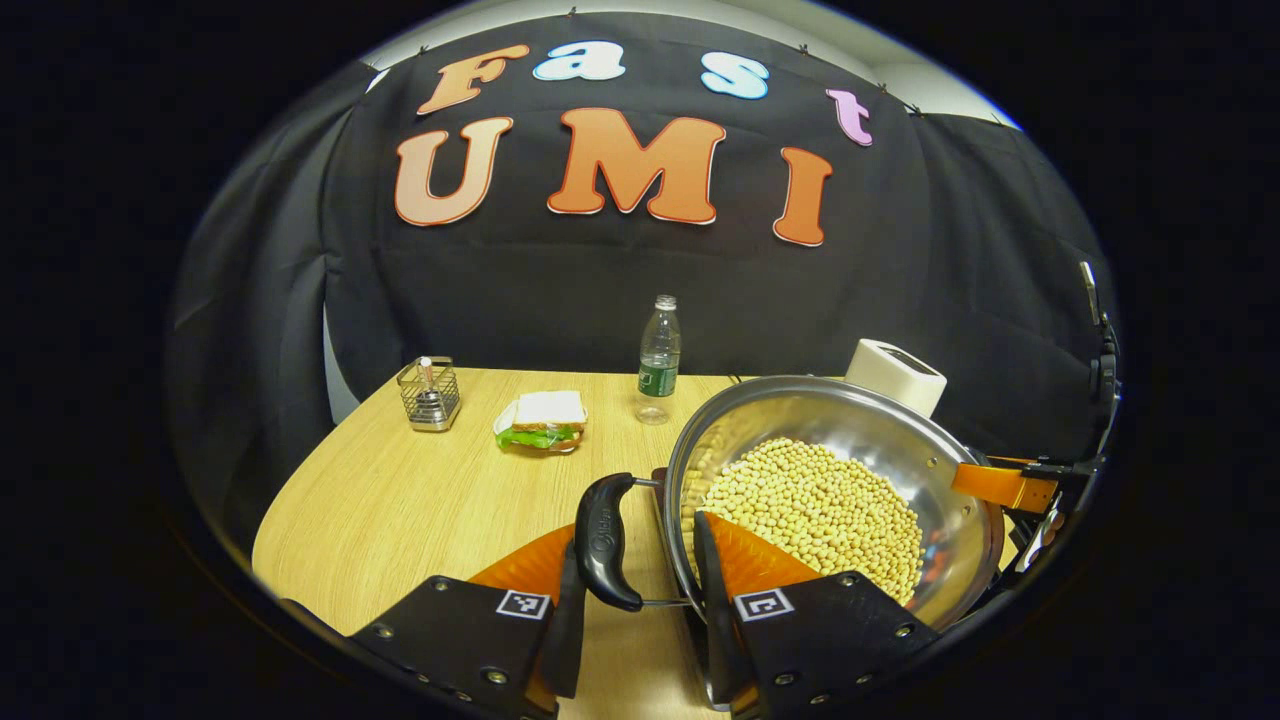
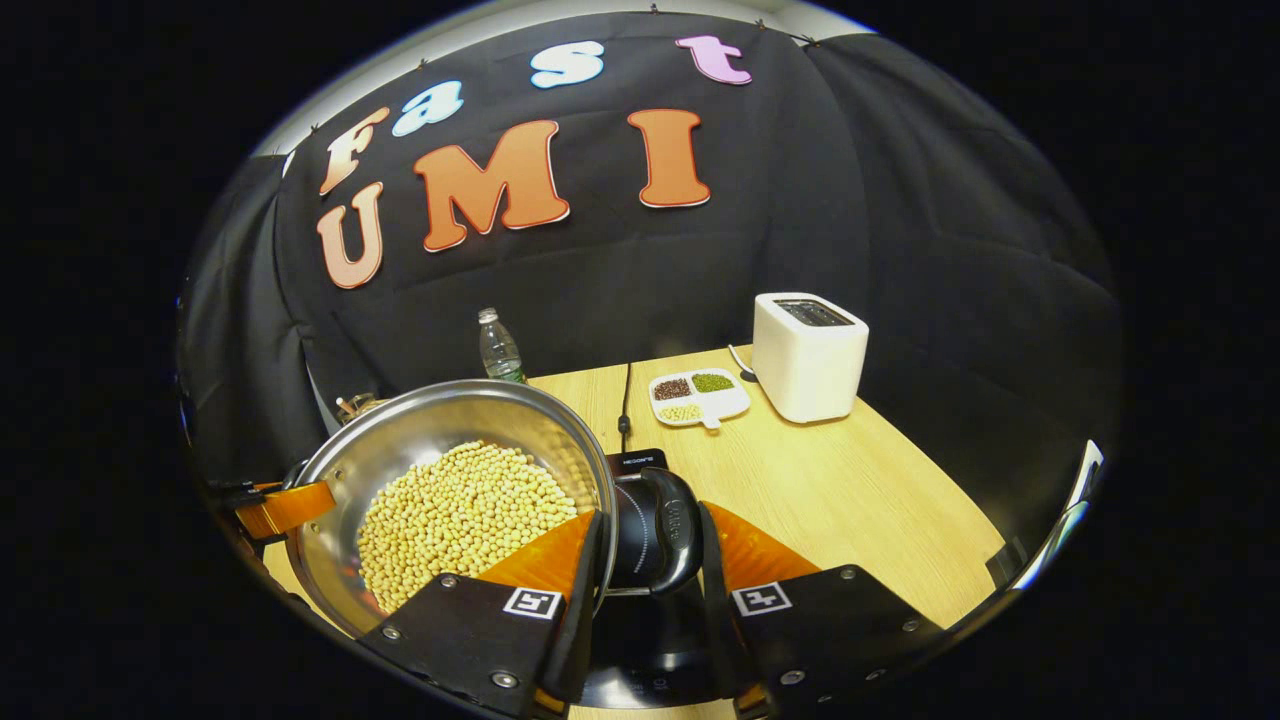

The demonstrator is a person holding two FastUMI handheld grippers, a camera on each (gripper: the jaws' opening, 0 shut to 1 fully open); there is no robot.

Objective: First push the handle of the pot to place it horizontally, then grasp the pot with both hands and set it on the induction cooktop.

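Between both grippers' clamped jaws, steel pot brims with pale beans.

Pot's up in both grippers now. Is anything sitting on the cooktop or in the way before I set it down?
Nothing visible blocks it. The pot hangs by its side handles, and the black cooktop lies right below the right gripper; its visible part is bare. The bean tray and toaster stand farther back.

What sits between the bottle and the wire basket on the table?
A sandwich lies between the water bottle and the wire basket, nearer the front edge than either, as the left gripper view shows.
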